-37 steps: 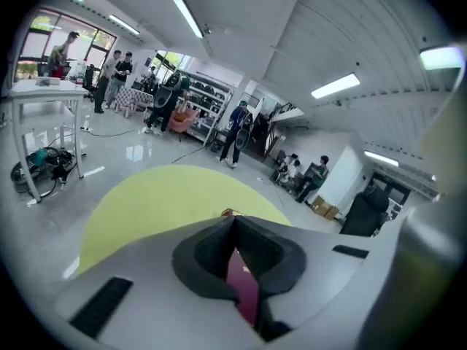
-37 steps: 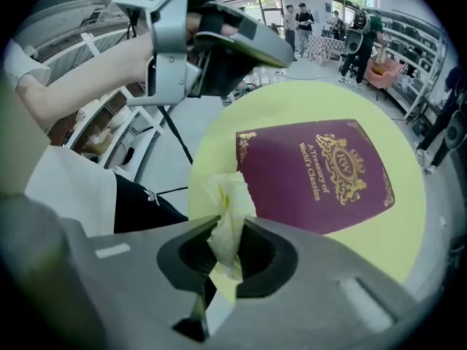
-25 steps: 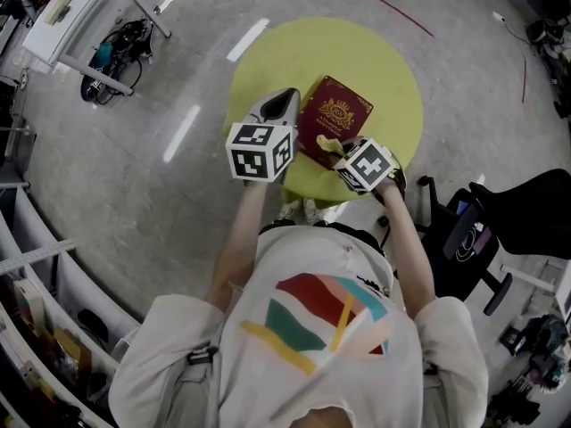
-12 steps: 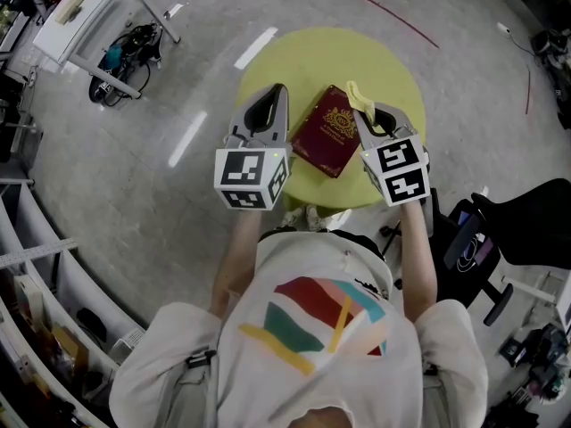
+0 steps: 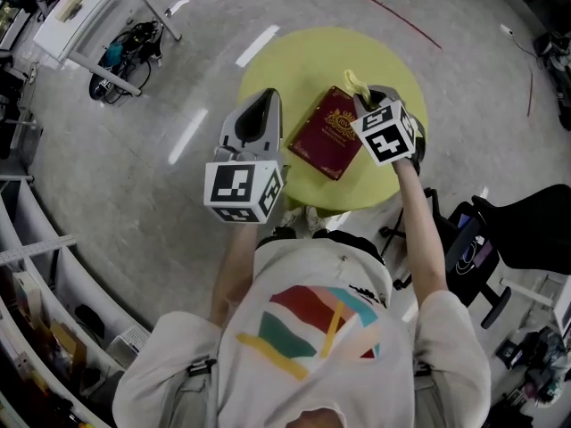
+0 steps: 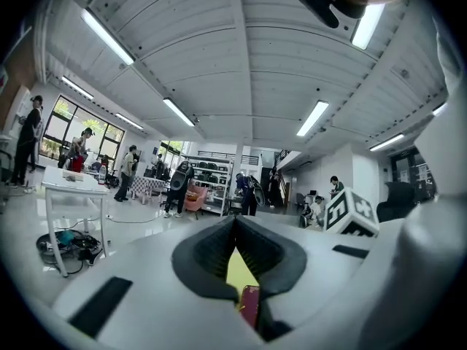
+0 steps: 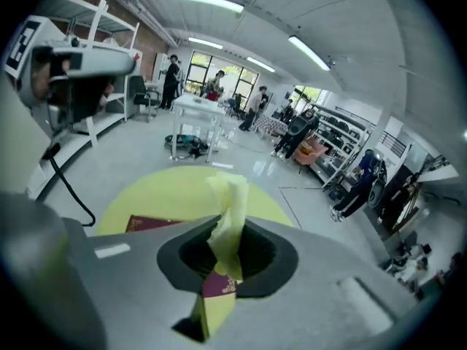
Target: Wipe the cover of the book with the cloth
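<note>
A loose white short-sleeved shirt [image 5: 303, 270] printed with red, teal and yellow shapes.

book [image 5: 332, 134]: maroon, closed, flat on tbl [image 5: 294, 61] | cloth [image 5: 355, 83]: yellow, pinched in R tongs [image 7: 221, 261]

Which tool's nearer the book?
Right. The right tool, shut on the cloth, is at the right edge of the book. The left tool, shut and empty, is apart, off its left side.
</note>
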Action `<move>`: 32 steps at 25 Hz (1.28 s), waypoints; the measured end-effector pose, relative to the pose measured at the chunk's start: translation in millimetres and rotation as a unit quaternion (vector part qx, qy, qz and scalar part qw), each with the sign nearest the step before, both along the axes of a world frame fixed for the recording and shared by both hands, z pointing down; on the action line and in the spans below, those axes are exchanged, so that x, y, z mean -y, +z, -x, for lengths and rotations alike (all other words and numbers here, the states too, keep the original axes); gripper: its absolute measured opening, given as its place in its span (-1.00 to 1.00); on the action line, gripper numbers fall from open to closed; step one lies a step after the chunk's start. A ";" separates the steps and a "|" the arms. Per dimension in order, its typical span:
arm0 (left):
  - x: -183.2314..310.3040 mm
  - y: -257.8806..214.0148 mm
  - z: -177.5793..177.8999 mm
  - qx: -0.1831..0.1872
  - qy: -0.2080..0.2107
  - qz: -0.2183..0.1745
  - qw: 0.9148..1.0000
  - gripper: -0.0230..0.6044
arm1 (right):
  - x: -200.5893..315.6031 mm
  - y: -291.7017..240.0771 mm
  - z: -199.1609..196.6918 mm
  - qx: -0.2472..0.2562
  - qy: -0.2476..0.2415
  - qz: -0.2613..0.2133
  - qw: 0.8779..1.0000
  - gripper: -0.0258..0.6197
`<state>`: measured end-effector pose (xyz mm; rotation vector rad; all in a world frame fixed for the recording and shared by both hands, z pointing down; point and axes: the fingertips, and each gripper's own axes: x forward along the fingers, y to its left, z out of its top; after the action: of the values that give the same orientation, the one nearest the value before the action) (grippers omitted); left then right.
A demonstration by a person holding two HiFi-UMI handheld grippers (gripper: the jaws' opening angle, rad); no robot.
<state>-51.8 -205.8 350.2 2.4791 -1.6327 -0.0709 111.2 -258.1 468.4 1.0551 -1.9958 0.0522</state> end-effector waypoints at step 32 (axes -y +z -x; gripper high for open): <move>-33.9 52.0 81.6 -0.014 -0.097 0.066 0.993 -0.88 | 28.2 151.2 9.9 -0.145 -0.061 0.243 0.957 -0.83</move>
<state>-133.4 -171.9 402.2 2.2091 -1.8000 -0.0224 101.3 -286.3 619.6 0.5840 -1.6574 0.2912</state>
